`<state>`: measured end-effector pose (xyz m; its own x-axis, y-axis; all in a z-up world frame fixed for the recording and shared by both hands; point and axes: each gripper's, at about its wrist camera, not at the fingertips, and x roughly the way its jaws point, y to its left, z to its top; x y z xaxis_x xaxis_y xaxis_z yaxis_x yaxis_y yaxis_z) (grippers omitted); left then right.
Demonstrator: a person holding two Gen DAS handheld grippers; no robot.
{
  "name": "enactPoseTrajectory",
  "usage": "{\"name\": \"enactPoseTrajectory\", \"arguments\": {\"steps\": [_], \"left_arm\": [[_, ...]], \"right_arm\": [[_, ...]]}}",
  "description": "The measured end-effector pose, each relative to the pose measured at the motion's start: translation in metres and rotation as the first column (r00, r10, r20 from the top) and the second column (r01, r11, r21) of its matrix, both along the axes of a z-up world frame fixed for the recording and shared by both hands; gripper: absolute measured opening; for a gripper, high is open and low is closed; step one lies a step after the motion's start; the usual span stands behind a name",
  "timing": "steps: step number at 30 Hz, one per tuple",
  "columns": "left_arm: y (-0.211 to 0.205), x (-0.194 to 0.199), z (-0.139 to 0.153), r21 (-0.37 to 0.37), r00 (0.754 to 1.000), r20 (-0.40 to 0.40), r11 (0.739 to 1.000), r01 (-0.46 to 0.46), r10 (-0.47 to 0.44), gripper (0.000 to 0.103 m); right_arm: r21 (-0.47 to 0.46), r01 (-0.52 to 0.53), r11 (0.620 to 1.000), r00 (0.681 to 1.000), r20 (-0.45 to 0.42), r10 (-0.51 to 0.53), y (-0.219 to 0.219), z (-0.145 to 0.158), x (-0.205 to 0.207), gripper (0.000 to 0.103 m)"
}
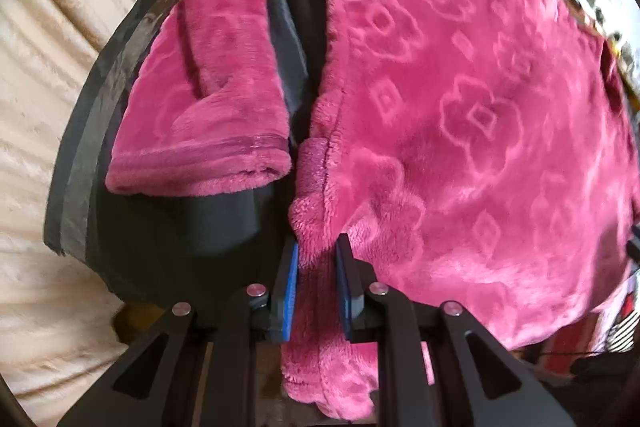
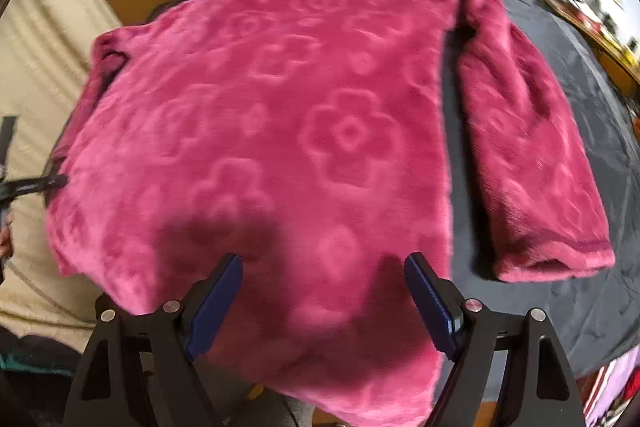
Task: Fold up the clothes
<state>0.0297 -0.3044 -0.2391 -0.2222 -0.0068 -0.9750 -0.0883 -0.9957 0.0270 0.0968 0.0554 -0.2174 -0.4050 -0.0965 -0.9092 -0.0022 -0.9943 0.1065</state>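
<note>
L gripper (image 1: 318, 267) fingers nearly closed, pinching hem of 1 pink fleece top (image 1: 460, 115). R gripper (image 2: 324, 291) fingers wide apart, holding nothing, over the top; 2 sleeves.

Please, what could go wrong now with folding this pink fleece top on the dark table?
The left gripper pinches only the hem corner of the pink fleece top, so the plush fabric may slip out when pulled. The hem overhangs the dark table, so the top could slide off. The right gripper is open above the hem; pulling one-sided may skew the fold and drag the sleeve.
</note>
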Motion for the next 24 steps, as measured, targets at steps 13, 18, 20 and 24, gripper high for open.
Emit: {"name": "enactPoseTrajectory", "arguments": {"steps": [13, 18, 20, 24], "left_arm": [[0.022, 0.001, 0.034, 0.003, 0.997, -0.063, 0.999, -0.042, 0.043, 0.027], [0.051, 0.004, 0.053, 0.03, 0.988, -0.151, 0.999, -0.015, 0.019, 0.054], [0.061, 0.001, 0.047, 0.052, 0.988, -0.153, 0.998, 0.025, -0.017, 0.06], [0.071, -0.008, 0.015, 0.047, 0.99, -0.104, 0.994, 0.103, -0.097, 0.06]], "right_arm": [[0.073, -0.142, 0.987, 0.989, 0.051, 0.139, -0.021, -0.029, 0.009, 0.093], [0.126, -0.191, 0.974, 0.979, 0.097, 0.179, -0.034, -0.037, 0.01, 0.103], [0.116, -0.182, 0.976, 0.98, 0.102, 0.171, -0.033, -0.037, 0.008, 0.103], [0.112, -0.187, 0.976, 0.977, 0.123, 0.173, -0.03, -0.036, 0.009, 0.103]]}}
